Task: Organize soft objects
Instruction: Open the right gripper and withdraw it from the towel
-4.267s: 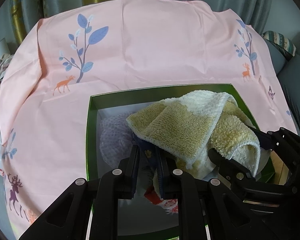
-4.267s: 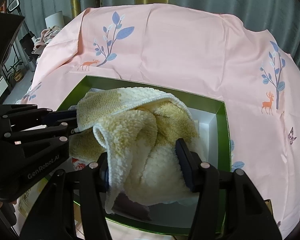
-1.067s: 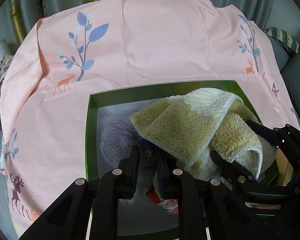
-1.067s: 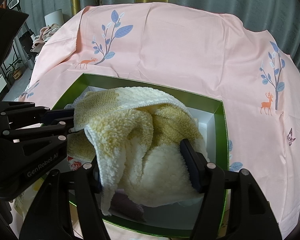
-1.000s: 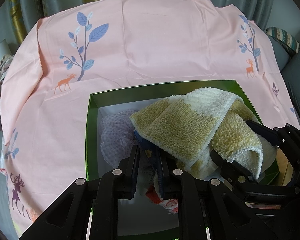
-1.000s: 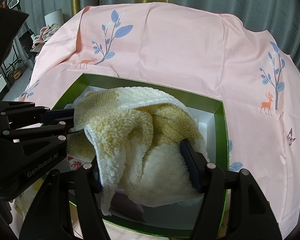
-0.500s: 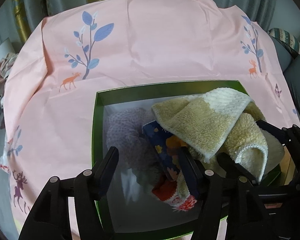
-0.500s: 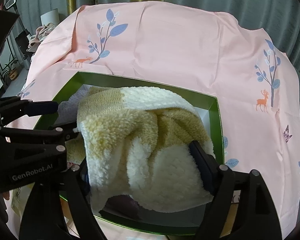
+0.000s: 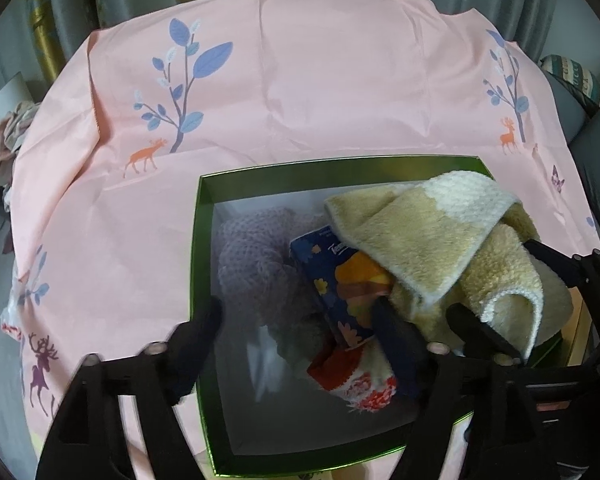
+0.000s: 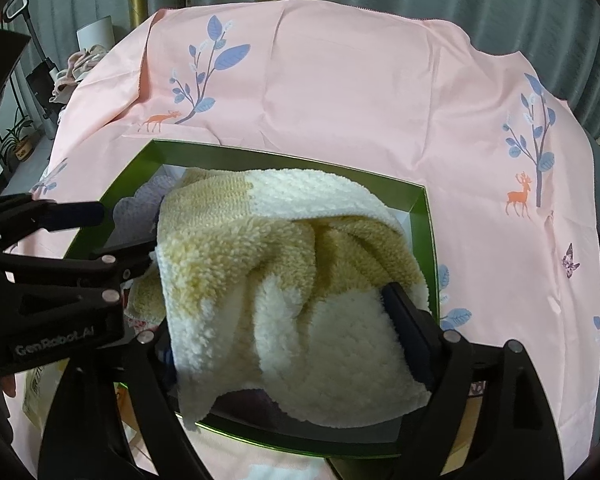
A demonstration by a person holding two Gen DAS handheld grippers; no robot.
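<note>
The yellow towel (image 10: 284,280) lies in the green box (image 10: 420,208), directly under the right gripper (image 10: 284,340), between its jaws, which have just been opening and stand apart. The left gripper (image 9: 300,320), also just opened, hangs over the tissue pack (image 9: 332,280) beside it.

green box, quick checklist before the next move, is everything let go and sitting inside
1. Left gripper released: ok, jaws have just been opening, tissue pack between them, untouched.
2. Right gripper released: ok, jaws have just been opening around the yellow towel; pad contact cannot tell.
3. Towel inside green box: not ok, it bulges above the rim.
4. Lilac cloth inside: ok.
5. Red patterned sock inside: ok.
6. Box flat on pink sheet: ok.
</note>
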